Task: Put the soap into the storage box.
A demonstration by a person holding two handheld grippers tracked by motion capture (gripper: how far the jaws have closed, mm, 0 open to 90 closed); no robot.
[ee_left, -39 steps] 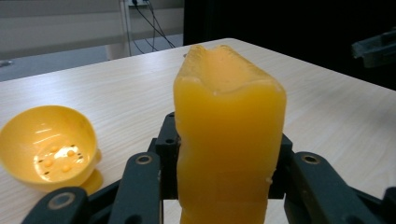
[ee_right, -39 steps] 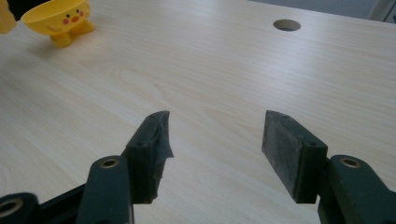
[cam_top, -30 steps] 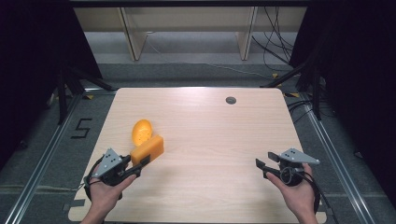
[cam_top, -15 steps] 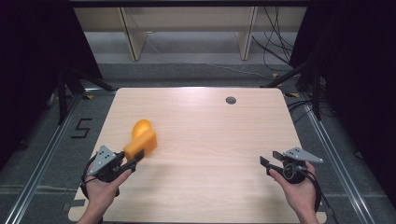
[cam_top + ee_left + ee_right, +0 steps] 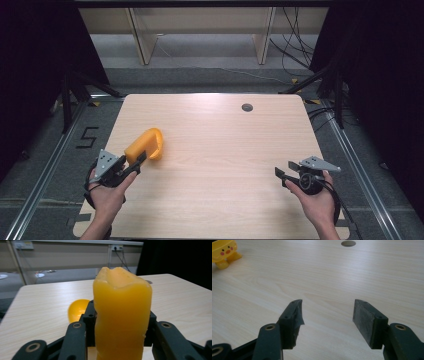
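One yellow scoop, clamped in the left claw, overhangs the table's left edge.

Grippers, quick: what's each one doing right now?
Left gripper: shut on the yellow toy.
Right gripper: open, nothing between its jaws, which have just been opening.

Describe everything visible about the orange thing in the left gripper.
The orange thing is a glossy, plastic-looking toy, orange-yellow and rounded. In the right gripper view it shows a small face with pink cheeks and two stubby feet. It lies at the left of the table, tipped on its side. The left gripper is shut on one end, its jaws pressing both flanks.
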